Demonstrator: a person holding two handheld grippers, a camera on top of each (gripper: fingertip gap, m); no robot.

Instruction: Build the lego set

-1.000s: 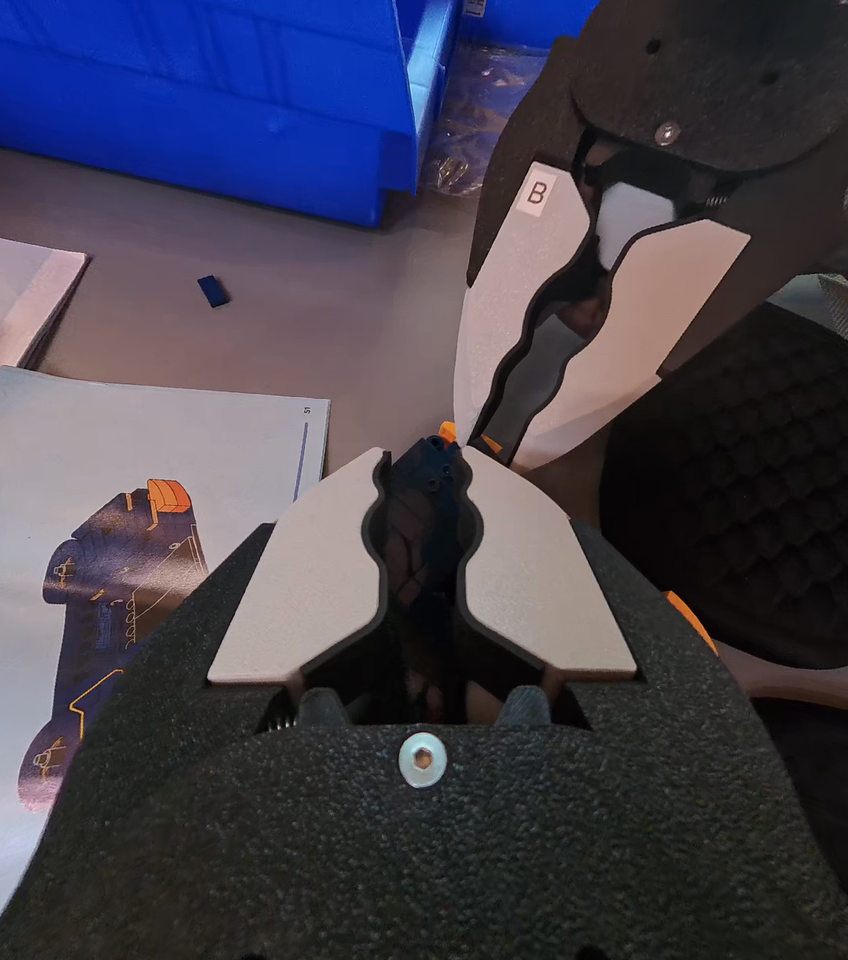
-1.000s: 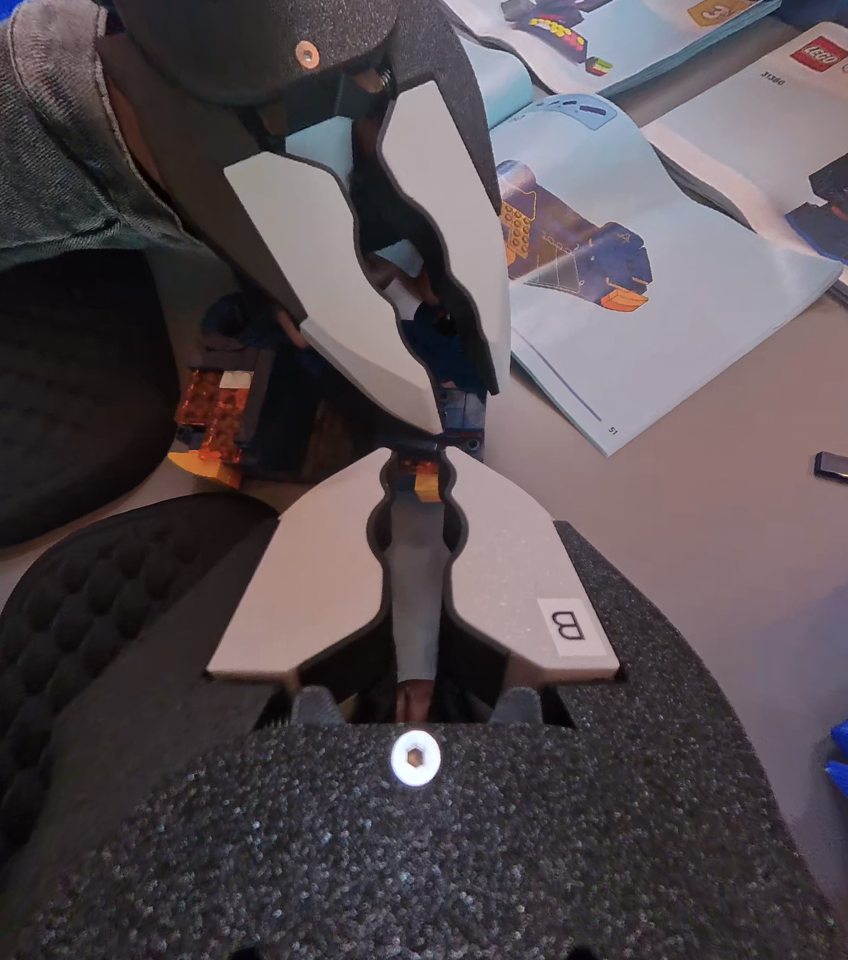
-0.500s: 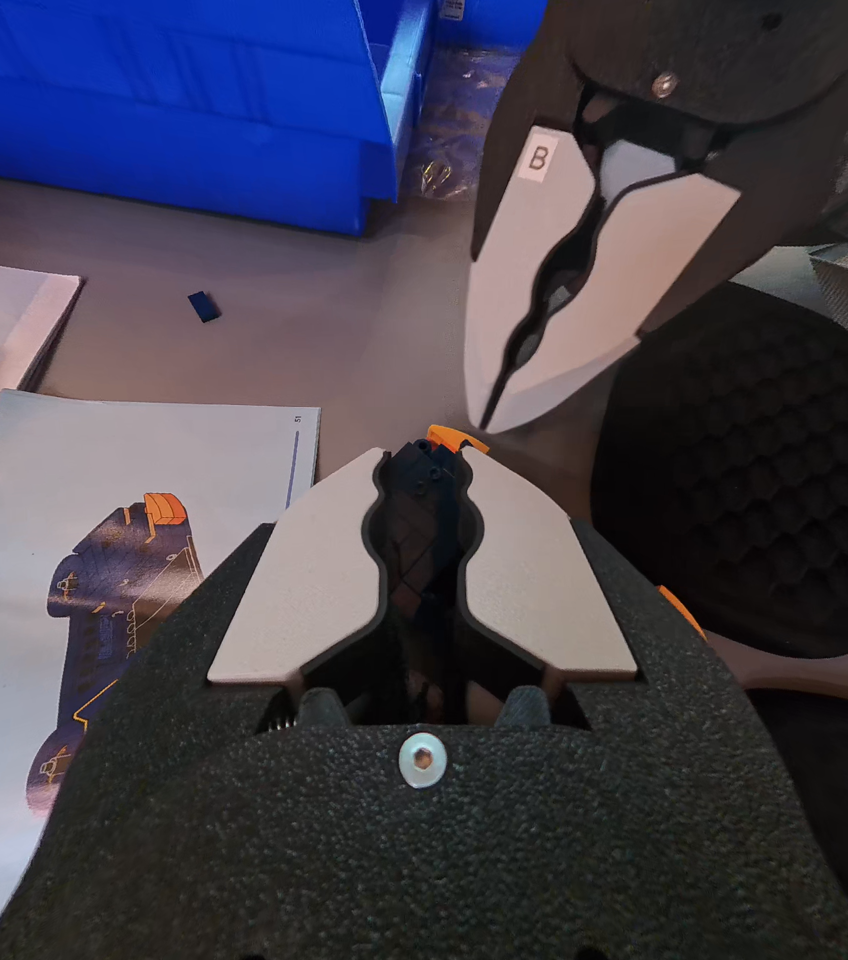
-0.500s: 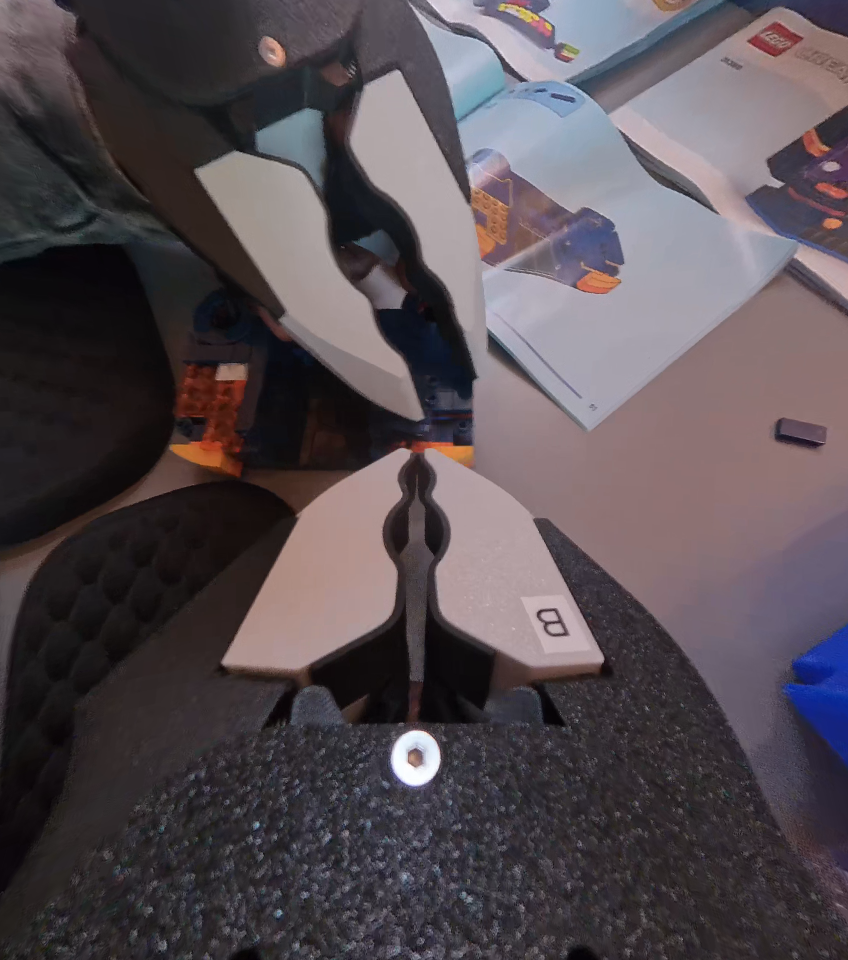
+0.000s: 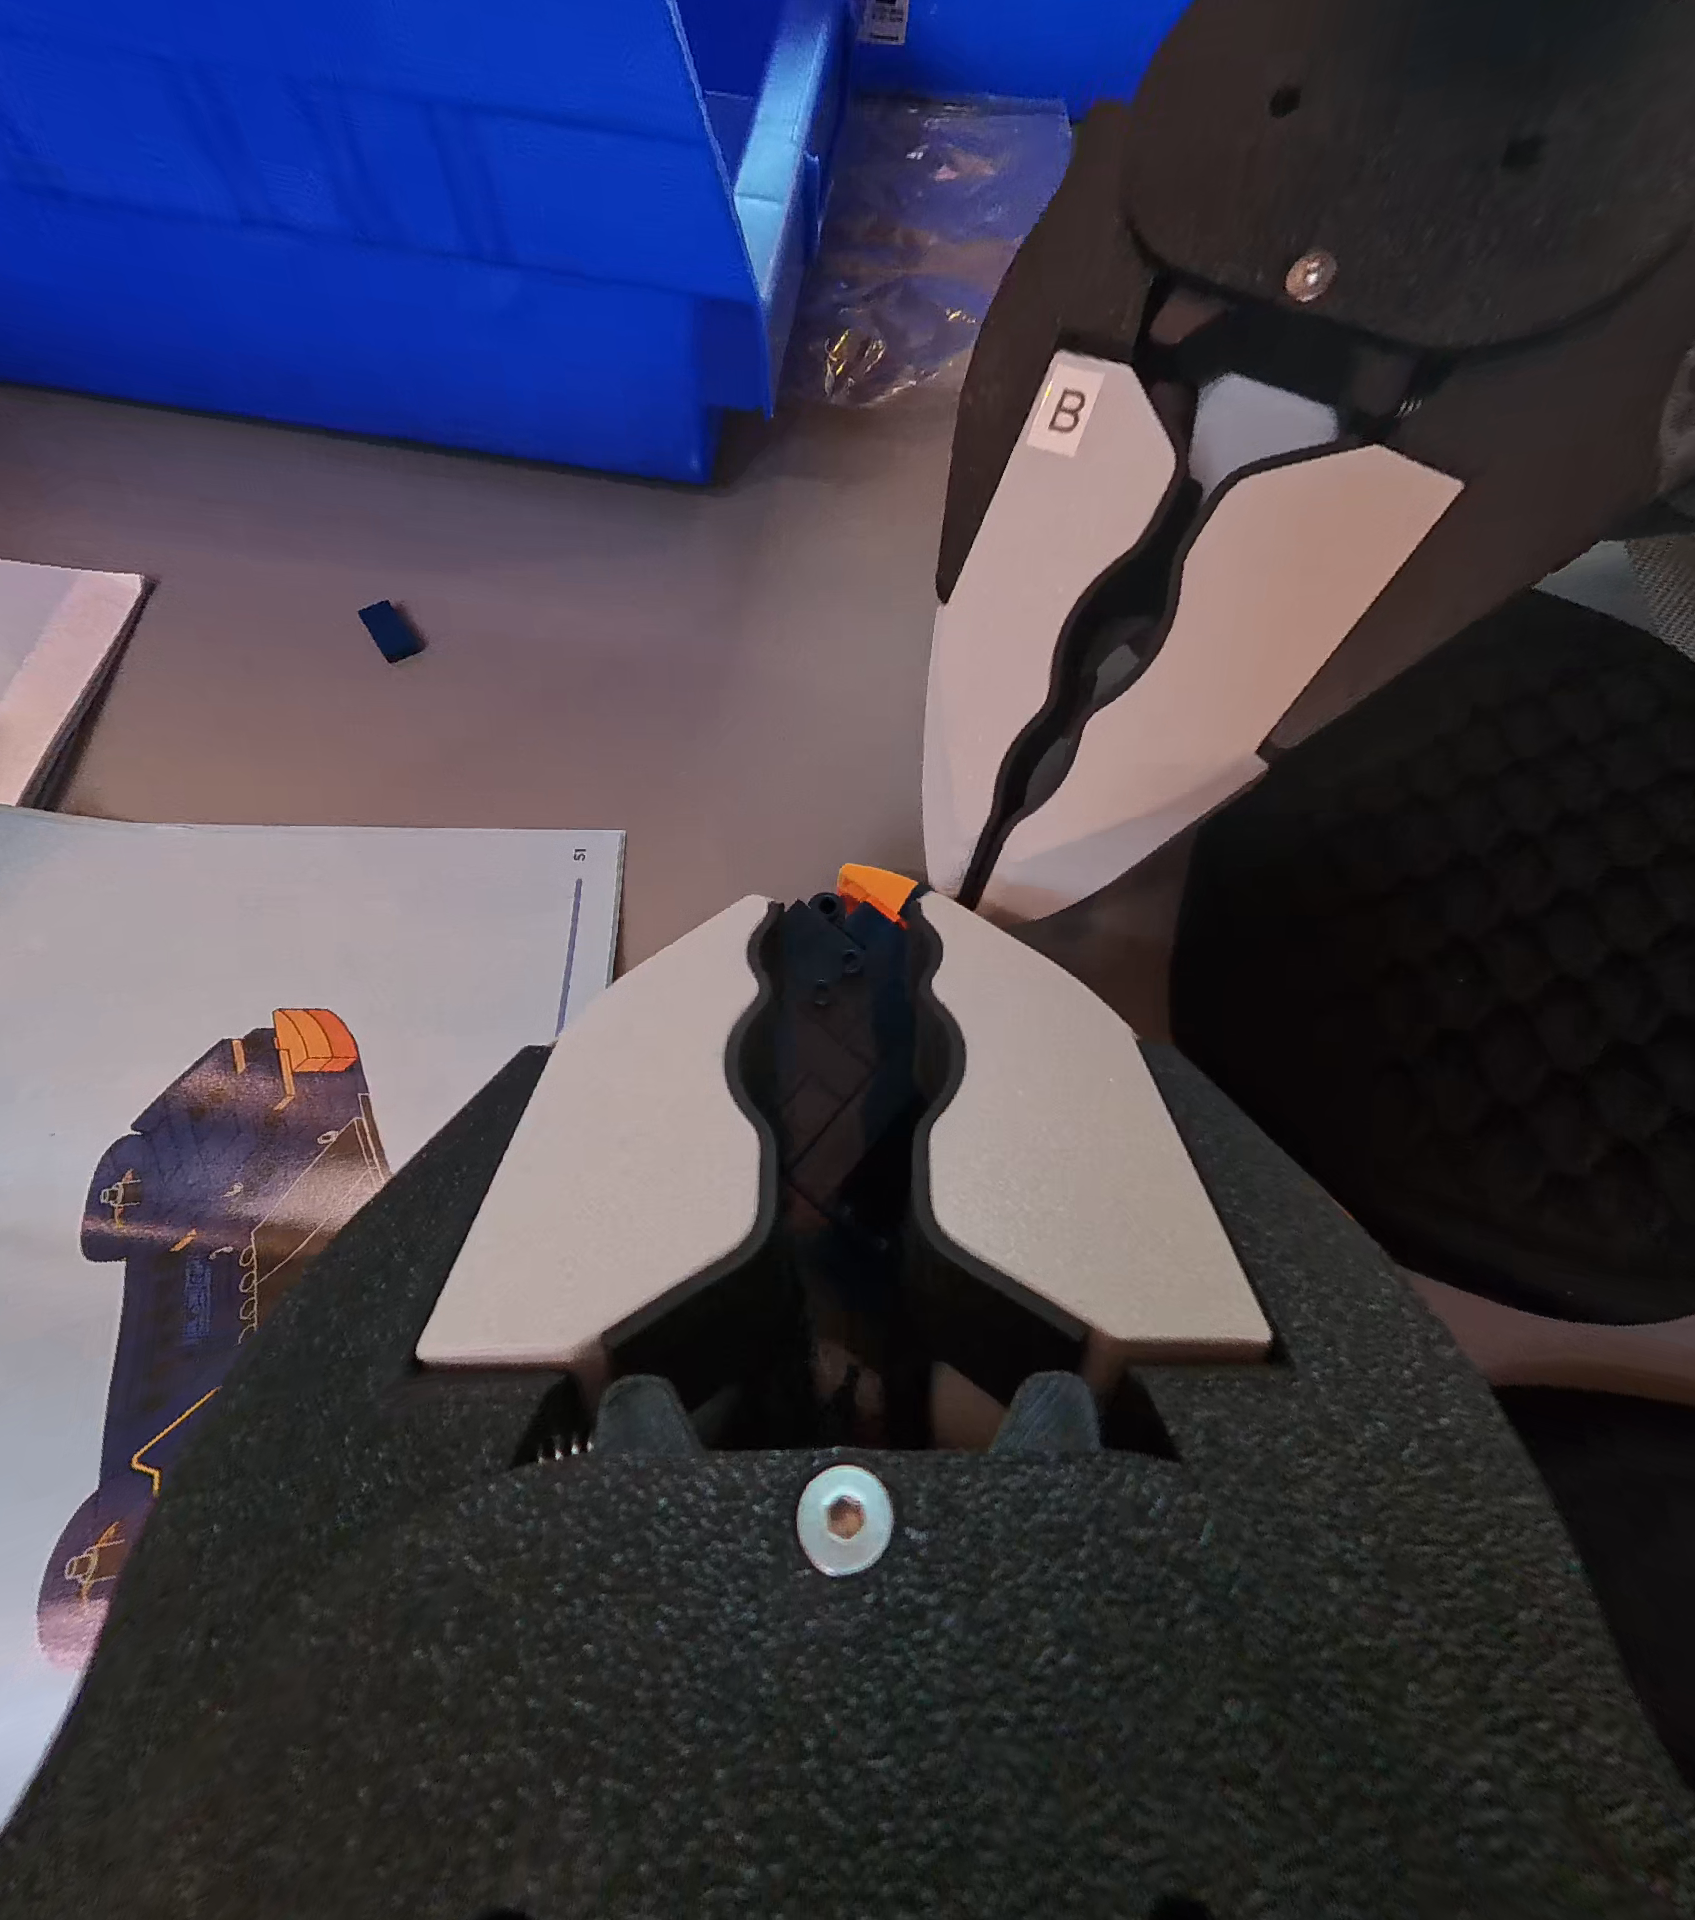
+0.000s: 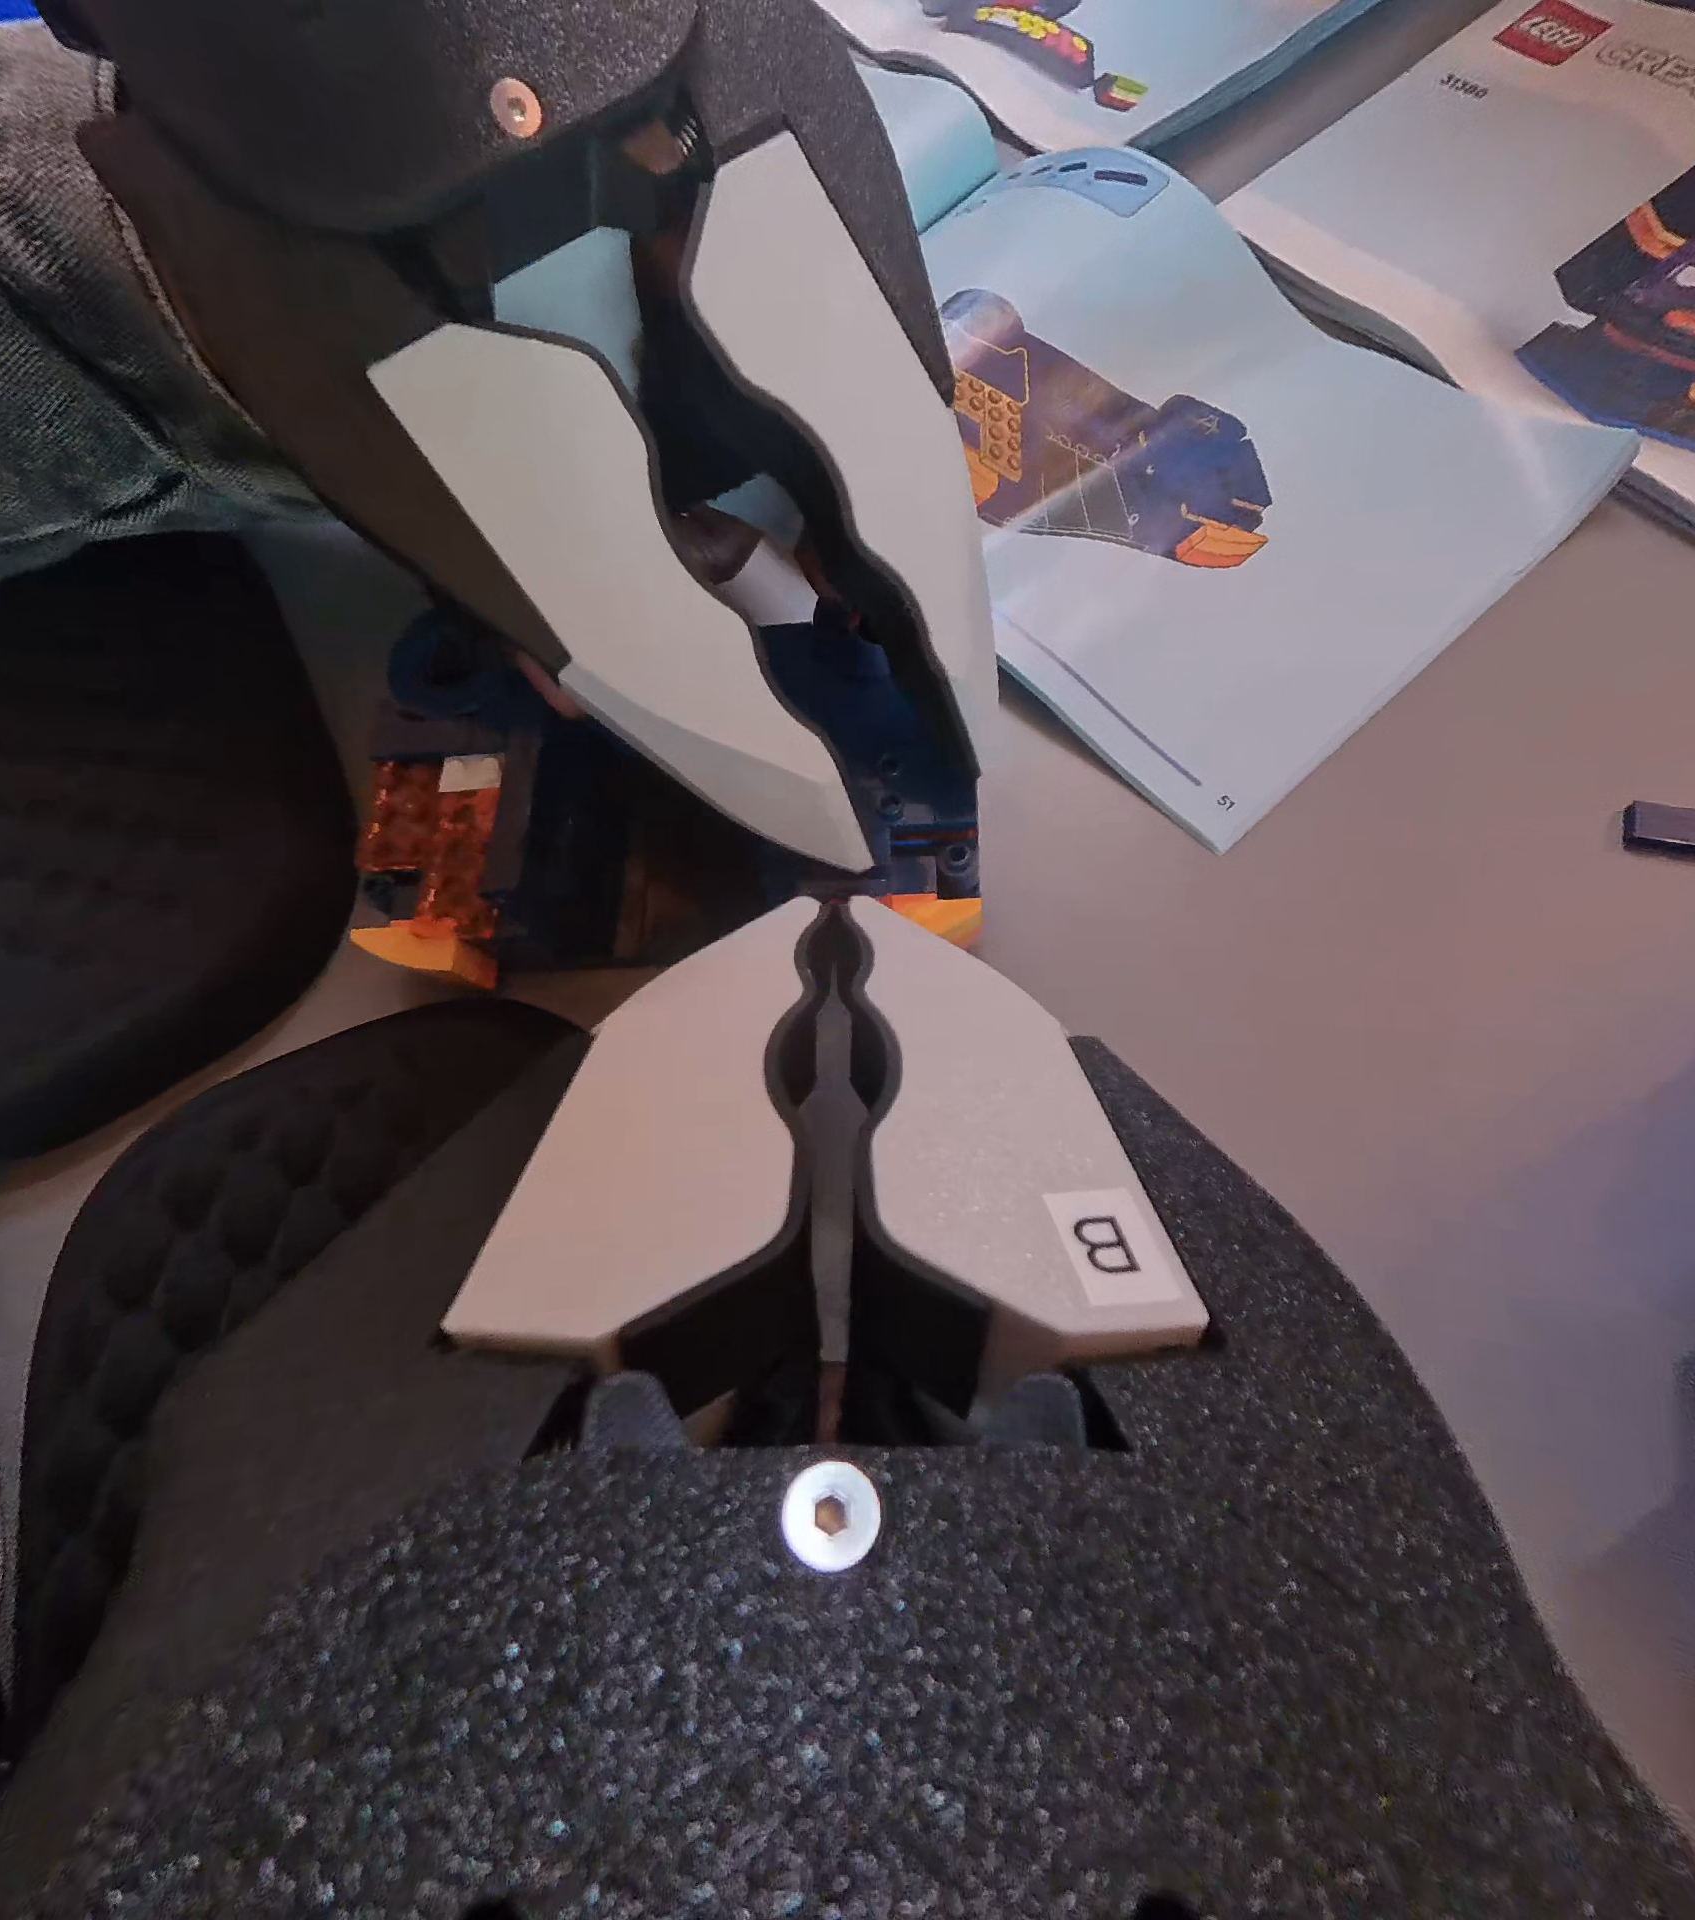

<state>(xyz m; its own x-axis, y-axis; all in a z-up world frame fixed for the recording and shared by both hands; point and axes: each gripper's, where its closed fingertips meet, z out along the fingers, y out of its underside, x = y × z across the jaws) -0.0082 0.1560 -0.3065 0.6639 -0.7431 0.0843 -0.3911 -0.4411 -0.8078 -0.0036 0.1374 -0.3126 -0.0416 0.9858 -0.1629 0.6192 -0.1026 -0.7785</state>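
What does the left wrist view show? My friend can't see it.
The left hand-held gripper is shut on a dark blue lego model with an orange tip. The right hand-held gripper, closed, points down beside it. An instruction booklet lies left.

L gripper [image 5: 848, 914] angled fwd and down, jaws part-closed, clamped on the dark lego build [image 5: 838, 1049]. R gripper [image 6: 835, 906] faces it tip to tip, jaws closed w/ tips meeting, nothing visible between. Grey sleeve [image 6: 22, 343] behind L gripper.

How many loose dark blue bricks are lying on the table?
1: a small flat dark blue brick on the bare grey table, between the open instruction booklet and blue plastic bins. Others may be hidden.
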